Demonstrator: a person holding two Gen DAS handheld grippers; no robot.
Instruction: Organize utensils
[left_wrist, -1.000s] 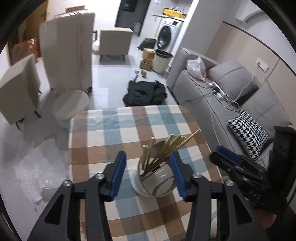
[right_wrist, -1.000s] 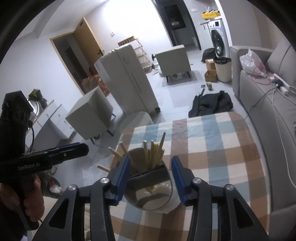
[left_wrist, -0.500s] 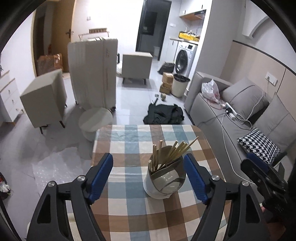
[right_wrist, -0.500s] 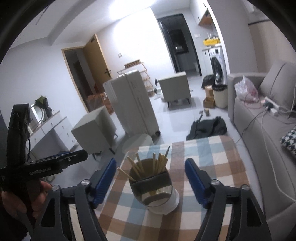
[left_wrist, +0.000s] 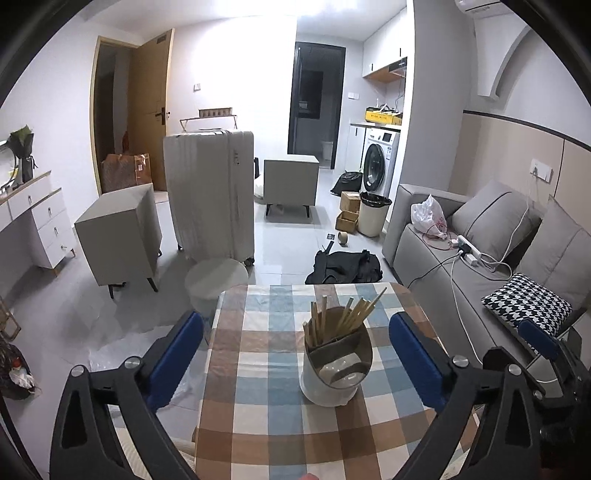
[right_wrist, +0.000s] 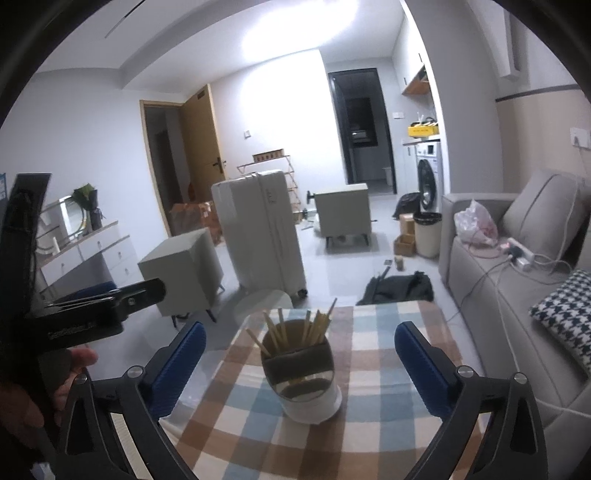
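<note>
Covering the small table is a checked cloth in blue, brown and cream squares, and on it, toward the middle, stands a white round utensil holder with a dark, glossy upper part. A bundle of pale wooden chopsticks sits upright in its rear section, long axes near vertical, tips fanning out above the rim; in the left wrist view several lean up and to the right, while in the right wrist view they spread to both sides.

Beyond the table lies a grey tiled floor with a tall white hard-shell suitcase, two grey box-shaped cabinets on dark legs, a black bag crumpled on the floor, a front-loading washing machine in a nook, and a grey sofa carrying a black-and-white houndstooth cushion.

The left gripper has its blue-padded jaws opening wide, with the holder between them but untouched. The right gripper is likewise opening, pads well clear either side of the holder, grasping nothing. A hand on the left gripper's black handle shows at the right wrist view's left edge.
</note>
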